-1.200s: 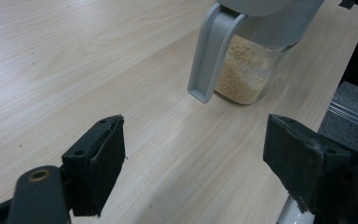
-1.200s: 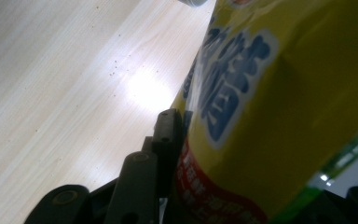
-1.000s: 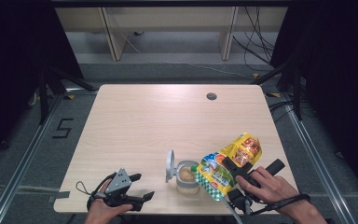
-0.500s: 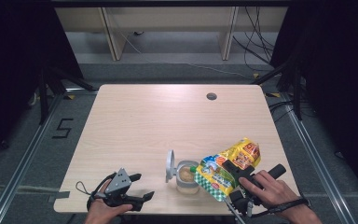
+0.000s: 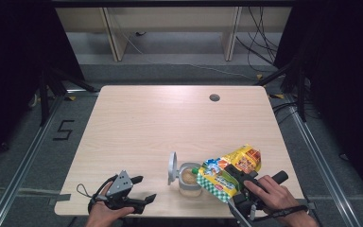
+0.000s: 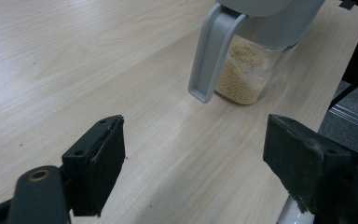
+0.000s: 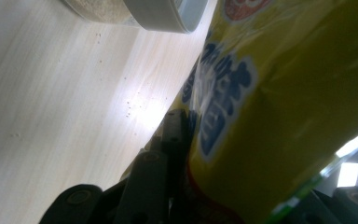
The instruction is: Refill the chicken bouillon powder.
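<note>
A clear jar (image 5: pixel 189 179) part full of pale grains stands near the table's front edge, its grey lid (image 5: pixel 172 167) flipped open to the left. My right gripper (image 5: pixel 235 181) is shut on a yellow snack bag (image 5: pixel 229 170), tilted with its green-checked end beside the jar's mouth. The jaws have just been closing, with the bag between them. In the right gripper view the bag (image 7: pixel 284 116) presses against the left jaw, under the jar's rim (image 7: pixel 163 16). My left gripper (image 5: pixel 143 188) rests open on the table, left of the jar. Its view shows the jar (image 6: pixel 247 70) and lid (image 6: pixel 209 60) ahead.
The light wooden table (image 5: pixel 170 123) has a round cable hole (image 5: pixel 214 98) at the far right. A few loose grains (image 7: pixel 130 107) lie on the wood near the jar. A person's hands hold both grippers at the front edge.
The right gripper and the bag have shifted slightly toward the front edge, bringing the bag lower beside the jar. The left gripper has not moved.
</note>
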